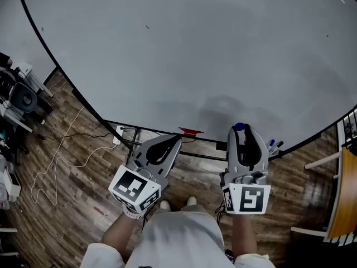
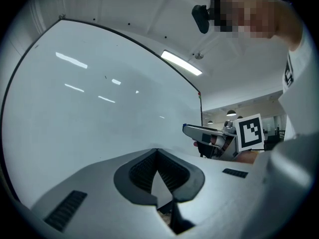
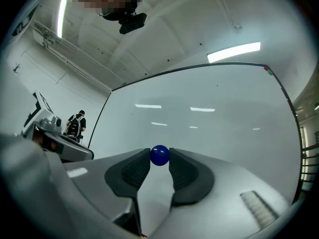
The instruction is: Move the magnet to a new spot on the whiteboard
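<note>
A small blue ball magnet [image 3: 159, 155] sits pinched between the tips of my right gripper [image 3: 159, 157], which is shut on it. From the head view the magnet [image 1: 240, 127] is at the lower edge of the big whiteboard [image 1: 195, 49], right of centre; whether it touches the board I cannot tell. My left gripper [image 1: 176, 140] hovers a little to the left of it, below the board's bottom edge. In the left gripper view its jaws meet at the tip [image 2: 157, 152] with nothing between them, and the whiteboard [image 2: 99, 108] fills the left of that view. No other magnet shows on the board.
A red object [image 1: 191, 132] lies on the board's bottom rail, and markers [image 1: 273, 146] stick up at its right end. A white cable [image 1: 61, 155] snakes over the wooden floor at left, near some equipment [image 1: 17, 96]. A wooden chair [image 1: 346, 194] stands at right.
</note>
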`<control>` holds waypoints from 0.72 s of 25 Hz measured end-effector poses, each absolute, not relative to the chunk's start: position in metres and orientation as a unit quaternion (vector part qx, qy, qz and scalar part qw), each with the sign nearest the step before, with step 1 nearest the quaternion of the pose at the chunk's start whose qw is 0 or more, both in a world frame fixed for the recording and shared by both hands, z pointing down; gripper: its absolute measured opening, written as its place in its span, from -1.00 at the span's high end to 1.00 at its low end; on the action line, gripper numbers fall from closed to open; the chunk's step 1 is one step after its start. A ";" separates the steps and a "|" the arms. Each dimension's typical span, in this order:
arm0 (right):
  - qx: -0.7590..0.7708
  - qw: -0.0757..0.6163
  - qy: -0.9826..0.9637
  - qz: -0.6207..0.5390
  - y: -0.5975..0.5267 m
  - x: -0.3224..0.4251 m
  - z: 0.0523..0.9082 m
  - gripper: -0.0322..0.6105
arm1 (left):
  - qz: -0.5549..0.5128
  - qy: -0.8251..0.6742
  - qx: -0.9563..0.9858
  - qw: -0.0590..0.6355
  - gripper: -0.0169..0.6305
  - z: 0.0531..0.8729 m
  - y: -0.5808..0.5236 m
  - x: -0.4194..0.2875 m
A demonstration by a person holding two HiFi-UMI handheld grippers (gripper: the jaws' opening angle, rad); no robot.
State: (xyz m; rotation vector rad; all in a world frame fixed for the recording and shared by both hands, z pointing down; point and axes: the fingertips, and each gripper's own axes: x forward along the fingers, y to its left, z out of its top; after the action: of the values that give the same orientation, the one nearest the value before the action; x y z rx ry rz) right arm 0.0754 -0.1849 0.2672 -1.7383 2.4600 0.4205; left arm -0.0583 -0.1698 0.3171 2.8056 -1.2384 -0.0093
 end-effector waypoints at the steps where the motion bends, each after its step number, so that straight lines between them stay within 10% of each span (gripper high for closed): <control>1: -0.572 0.049 0.807 0.141 -0.185 0.078 0.266 0.50 | -0.003 -0.401 0.915 0.037 0.93 0.317 -0.171 -0.056; 18: -0.609 0.019 0.777 0.157 -0.226 0.152 0.244 0.50 | 0.008 -0.353 0.935 0.035 0.93 0.318 -0.180 0.007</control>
State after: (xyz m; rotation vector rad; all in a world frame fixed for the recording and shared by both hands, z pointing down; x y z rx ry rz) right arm 0.1523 -0.2260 0.2440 -1.8901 2.4126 0.4864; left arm 0.0071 -0.1801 0.3182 2.8744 -1.0850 0.0254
